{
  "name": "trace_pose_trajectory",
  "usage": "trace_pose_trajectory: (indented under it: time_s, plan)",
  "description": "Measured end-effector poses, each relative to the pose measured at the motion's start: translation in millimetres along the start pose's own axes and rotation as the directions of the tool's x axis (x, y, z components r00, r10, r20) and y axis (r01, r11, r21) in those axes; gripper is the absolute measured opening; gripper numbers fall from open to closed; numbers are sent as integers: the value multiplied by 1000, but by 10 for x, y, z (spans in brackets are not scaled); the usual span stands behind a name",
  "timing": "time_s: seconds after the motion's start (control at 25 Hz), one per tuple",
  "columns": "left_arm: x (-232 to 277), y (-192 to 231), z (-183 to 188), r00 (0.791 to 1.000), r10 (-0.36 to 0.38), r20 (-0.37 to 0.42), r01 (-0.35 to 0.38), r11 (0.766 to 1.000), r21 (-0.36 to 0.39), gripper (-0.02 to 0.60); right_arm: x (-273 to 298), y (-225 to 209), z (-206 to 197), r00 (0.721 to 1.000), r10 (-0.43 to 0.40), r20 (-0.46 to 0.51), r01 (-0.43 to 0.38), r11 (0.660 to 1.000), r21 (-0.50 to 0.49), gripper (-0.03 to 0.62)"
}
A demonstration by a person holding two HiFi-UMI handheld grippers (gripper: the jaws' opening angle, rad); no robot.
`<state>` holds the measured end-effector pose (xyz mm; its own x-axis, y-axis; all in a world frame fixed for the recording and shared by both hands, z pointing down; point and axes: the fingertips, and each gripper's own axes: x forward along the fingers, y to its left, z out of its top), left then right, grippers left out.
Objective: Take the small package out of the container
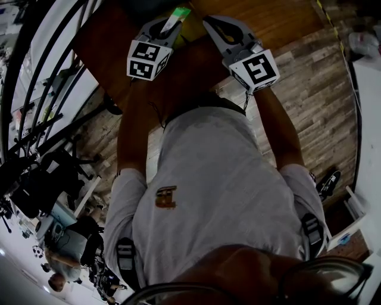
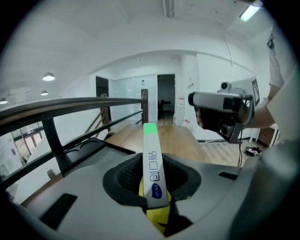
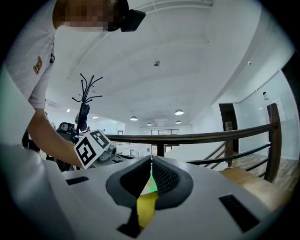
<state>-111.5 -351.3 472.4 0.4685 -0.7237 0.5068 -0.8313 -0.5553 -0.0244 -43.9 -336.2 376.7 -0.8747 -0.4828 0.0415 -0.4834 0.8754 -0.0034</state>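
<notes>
The small package is a thin white strip with a green end and blue print. My left gripper is shut on it, and in the left gripper view the strip stands up between the dark pads. A yellow container shows between the two grippers in the head view. My right gripper has its tips together, with the yellow container edge-on in its jaws. Another yellow piece lies under the strip in the left jaws. What it is I cannot tell.
A dark wooden table lies under both grippers, with plank floor around it. Black railings run close by. The right gripper and its hand hang to the right of the left one. A coat stand rises behind.
</notes>
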Motion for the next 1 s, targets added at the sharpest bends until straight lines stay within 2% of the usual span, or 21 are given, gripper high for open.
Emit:
trace_pose_trajectory:
  time_s: [0.16, 0.32, 0.52, 0.8, 0.88, 1.0]
  plan:
    - [-275, 5, 298, 988, 32, 153, -28, 999, -28, 105, 0, 95, 86, 1000, 11, 13, -11, 1000, 9, 34]
    - [-550, 9, 594, 956, 60, 286, -51, 998, -38, 104, 1, 195, 261, 999, 24, 48, -25, 1000, 7, 34]
    - [-872, -97, 925, 895, 86, 438, -74, 996, -44, 104, -104, 251, 481, 995, 36, 98, -38, 999, 24, 34]
    - [-1330, -235, 1190, 801, 109, 589, -90, 994, -62, 104, -219, 367, 644, 988, 45, 150, -55, 997, 61, 34]
    - [-1419, -269, 1221, 780, 110, 616, -91, 994, -63, 104, -241, 404, 646, 987, 47, 155, -57, 996, 63, 34]
    - [-1500, -321, 1259, 761, 112, 639, -95, 994, -61, 105, -273, 443, 648, 986, 52, 160, -63, 996, 61, 33]
